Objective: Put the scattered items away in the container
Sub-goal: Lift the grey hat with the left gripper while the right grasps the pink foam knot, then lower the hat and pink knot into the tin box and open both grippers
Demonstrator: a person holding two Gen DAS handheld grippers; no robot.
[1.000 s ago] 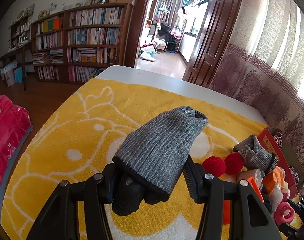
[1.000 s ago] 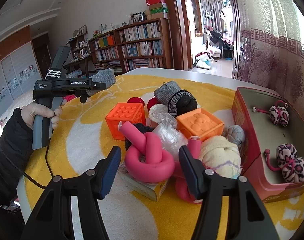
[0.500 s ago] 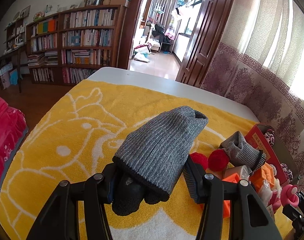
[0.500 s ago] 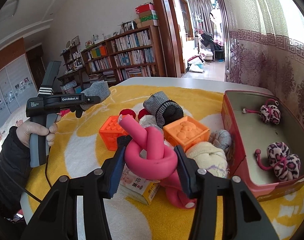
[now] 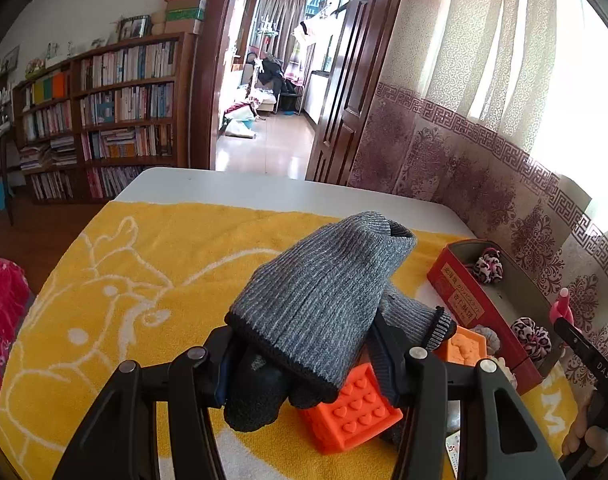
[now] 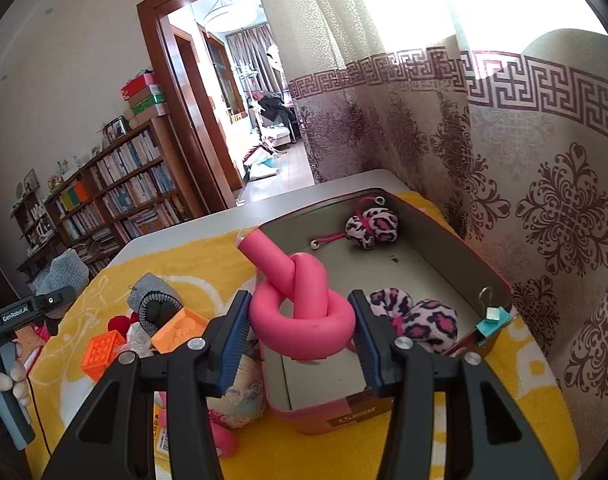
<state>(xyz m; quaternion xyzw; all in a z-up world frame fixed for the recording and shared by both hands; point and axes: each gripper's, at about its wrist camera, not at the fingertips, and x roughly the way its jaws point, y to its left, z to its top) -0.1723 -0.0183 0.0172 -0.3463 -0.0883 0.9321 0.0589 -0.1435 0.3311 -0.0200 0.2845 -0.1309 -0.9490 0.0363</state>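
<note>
My left gripper (image 5: 304, 360) is shut on a grey knit glove (image 5: 319, 296) and holds it above the yellow towel, over an orange block (image 5: 351, 412). My right gripper (image 6: 300, 328) is shut on a pink knotted foam tube (image 6: 304, 308) and holds it over the near end of the red tin (image 6: 423, 268). Two leopard-print hair ties (image 6: 371, 228) lie in the tin. The tin also shows in the left wrist view (image 5: 463, 296) at the right.
A pile lies left of the tin: a second grey glove (image 6: 156, 300), orange blocks (image 6: 180, 328), red balls (image 6: 118, 324), a pale yarn ball (image 6: 240, 396). A blue clip (image 6: 491, 320) sits on the tin's rim. A curtain hangs behind.
My right gripper closed on the pink tube, lifted it off the pile and carried it right, over the tin. My left gripper moved right with the glove, toward the pile.
</note>
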